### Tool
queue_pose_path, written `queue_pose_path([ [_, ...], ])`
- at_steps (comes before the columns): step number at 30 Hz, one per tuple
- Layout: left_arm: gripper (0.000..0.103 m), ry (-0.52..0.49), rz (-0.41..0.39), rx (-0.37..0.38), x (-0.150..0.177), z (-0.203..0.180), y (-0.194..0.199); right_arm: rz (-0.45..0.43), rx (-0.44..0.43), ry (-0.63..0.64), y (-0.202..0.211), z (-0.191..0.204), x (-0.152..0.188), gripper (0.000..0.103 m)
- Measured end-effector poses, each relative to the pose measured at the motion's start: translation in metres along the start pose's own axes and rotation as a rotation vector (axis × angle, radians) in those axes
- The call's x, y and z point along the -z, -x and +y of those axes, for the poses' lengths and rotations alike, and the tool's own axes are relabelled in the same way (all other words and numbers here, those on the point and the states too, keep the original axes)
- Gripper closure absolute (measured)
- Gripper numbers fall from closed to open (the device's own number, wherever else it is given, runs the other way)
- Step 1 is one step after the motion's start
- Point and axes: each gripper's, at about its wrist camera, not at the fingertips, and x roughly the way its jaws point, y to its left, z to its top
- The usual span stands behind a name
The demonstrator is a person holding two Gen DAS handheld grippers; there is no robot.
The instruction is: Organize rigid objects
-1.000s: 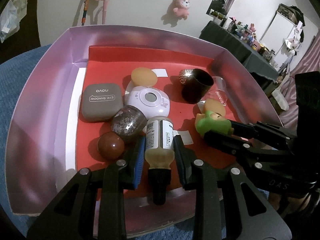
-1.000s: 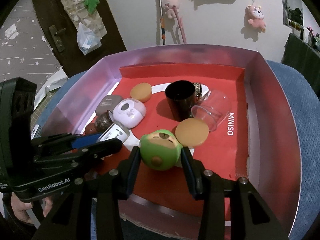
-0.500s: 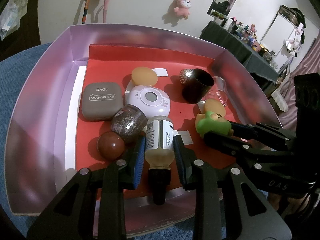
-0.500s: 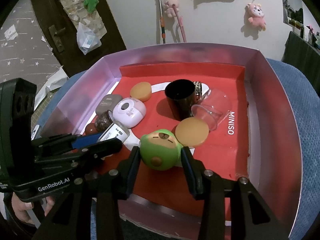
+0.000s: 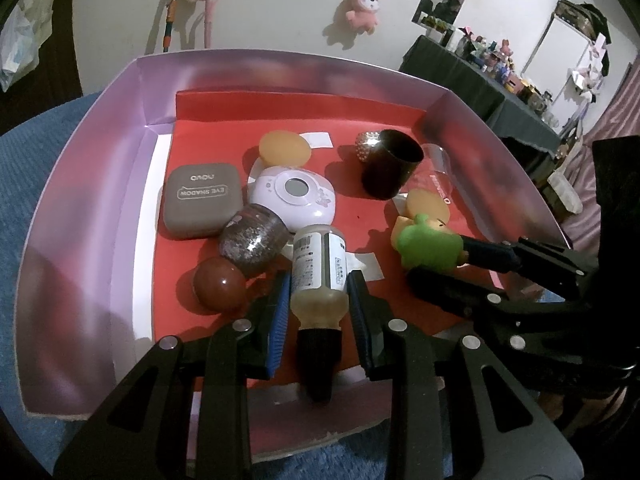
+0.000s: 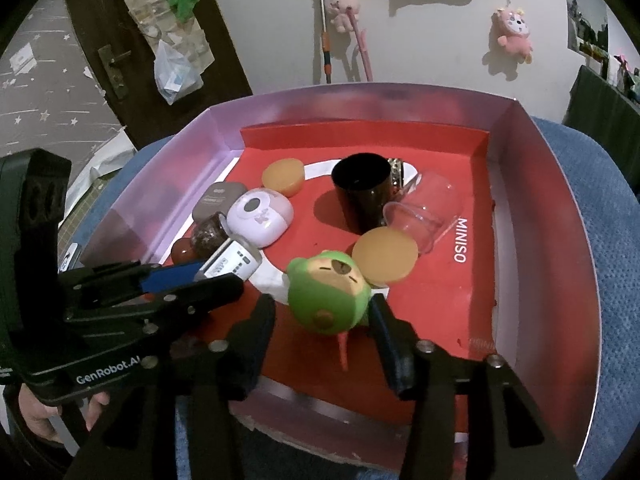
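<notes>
A small bottle [image 5: 318, 268] with a black cap lies lengthwise between the blue pads of my left gripper [image 5: 319, 284], which is shut on it just above the red floor of the pink-walled box [image 5: 100, 200]. In the right wrist view the same gripper [image 6: 224, 276] reaches in from the left. My right gripper [image 6: 320, 312] straddles a green round toy [image 6: 326, 296] with its jaws opening. A gap shows at the left finger, and the toy rests on the box floor [image 6: 440, 300]. The left wrist view shows that toy [image 5: 430, 246] at the right.
On the box floor lie a grey eye shadow compact [image 5: 202, 200], a lilac round device [image 5: 294, 196], a glitter ball [image 5: 254, 238], a brown ball [image 5: 219, 284], two orange puffs [image 5: 285, 148] [image 6: 384, 256], a black cup [image 6: 362, 196] and a tipped clear cup [image 6: 428, 208].
The right gripper's jaws have spread away from the green toy, which now sits free between them. The left gripper and its bottle have not moved.
</notes>
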Motion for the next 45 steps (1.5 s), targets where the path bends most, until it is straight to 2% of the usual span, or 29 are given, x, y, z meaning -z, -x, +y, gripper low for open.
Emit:
queue_pose_path([
  [11,0.075,-0.017,-0.029,-0.032,0.003,-0.008,0.015,-0.062,-0.020,-0.013,0.027,0.003,0.002,0.044],
  [17,0.075,-0.035,-0.084,-0.059,0.008,-0.014,0.034,-0.128,-0.001,-0.009,0.050,0.007,0.003,0.034],
  [22,0.075,-0.038,-0.124,-0.081,0.011,-0.016,0.048,-0.168,0.022,-0.010,0.062,0.011,0.006,0.022],
  [24,0.069,-0.034,-0.135,-0.081,0.012,-0.016,0.053,-0.182,0.037,-0.015,0.065,0.012,0.007,0.020],
  [26,0.020,-0.029,-0.162,-0.098,0.015,-0.016,0.060,-0.190,0.043,-0.021,0.066,0.013,0.008,0.019],
  [28,0.018,-0.030,-0.194,-0.138,0.016,-0.015,0.065,-0.197,0.043,-0.029,0.067,0.012,0.010,0.013],
  [29,0.018,-0.029,-0.200,-0.136,0.016,-0.014,0.068,-0.201,0.054,-0.032,0.068,0.011,0.011,0.011],
  [32,0.018,-0.018,-0.203,-0.131,0.018,-0.011,0.071,-0.210,0.065,-0.035,0.070,0.012,0.013,0.010],
  [35,0.018,-0.019,-0.198,-0.160,0.022,-0.009,0.069,-0.220,0.077,-0.042,0.072,0.012,0.015,0.009],
  [39,0.018,-0.020,-0.196,-0.189,0.027,-0.006,0.067,-0.222,0.091,-0.042,0.071,0.014,0.020,0.002],
  [45,0.016,-0.034,-0.221,-0.244,0.032,-0.005,0.069,-0.221,0.106,-0.047,0.067,0.015,0.026,0.000],
])
